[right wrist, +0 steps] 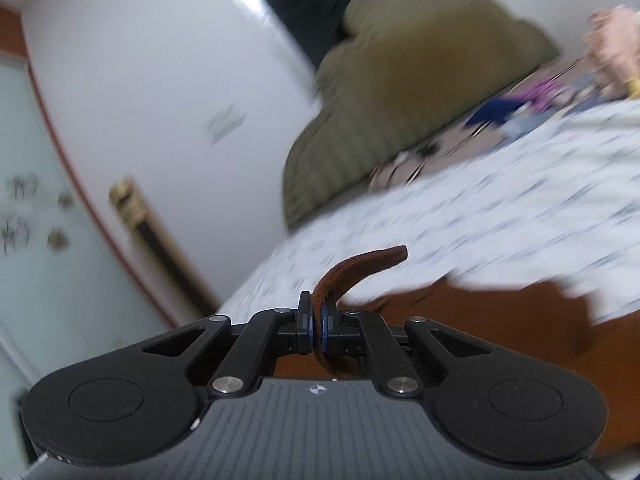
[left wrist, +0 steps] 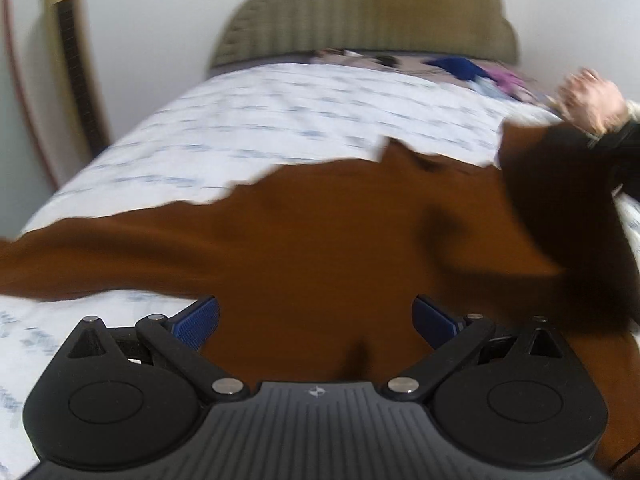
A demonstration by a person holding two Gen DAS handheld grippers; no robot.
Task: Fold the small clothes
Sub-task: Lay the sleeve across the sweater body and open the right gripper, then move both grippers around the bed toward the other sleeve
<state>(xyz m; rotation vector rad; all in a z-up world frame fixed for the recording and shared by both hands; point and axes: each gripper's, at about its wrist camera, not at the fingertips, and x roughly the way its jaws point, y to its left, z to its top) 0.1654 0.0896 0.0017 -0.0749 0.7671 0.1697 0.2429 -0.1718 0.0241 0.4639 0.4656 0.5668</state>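
Bed [left wrist: 280, 120] with printed white sheet fills both views; brown garment [left wrist: 320, 232] spread across near part, long axis side to side; left gripper [left wrist: 316, 320] directly over its middle, jaws wide apart, nothing pinched; right gripper [right wrist: 318, 322] at right end, jaws pinched tight on brown hem strip [right wrist: 360, 260], so right hand leads fold.

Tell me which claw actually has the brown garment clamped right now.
The right claw: its pads are shut on a brown garment edge. The left claw stands wide open over the cloth, gripping nothing.
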